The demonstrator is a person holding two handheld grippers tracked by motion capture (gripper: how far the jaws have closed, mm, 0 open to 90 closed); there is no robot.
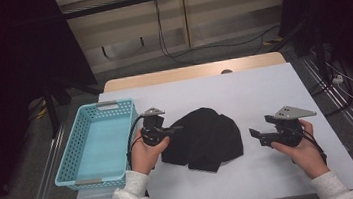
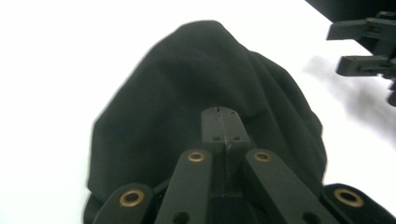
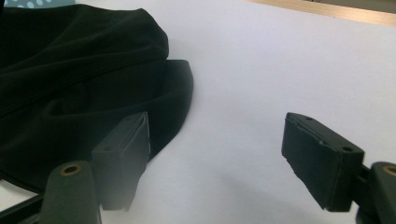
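From the high view, a crumpled black cloth (image 1: 203, 139) lies near the middle of the white-covered bench (image 1: 274, 179), with a light blue plastic basket (image 1: 66, 165) at its 9 o'clock, near the bench's left edge. The left gripper (image 1: 174, 129) sits at the cloth's 10 o'clock edge, between basket and cloth, its tip over the fabric. The right gripper (image 1: 261, 131) hovers at the cloth's 3 o'clock, apart from it, over bare bench.

In the left gripper view, the left gripper's fingers (image 2: 219, 126) are pressed fully together (nothing visible between them), with the black cloth (image 2: 187, 84) spread beneath and beyond them; the other gripper (image 2: 369, 44) shows at 2 o'clock.

In the right gripper view, the right gripper's fingers (image 3: 322, 158) stand wide apart and hold nothing; the cloth (image 3: 74, 70) lies at 10 o'clock, behind the left finger.
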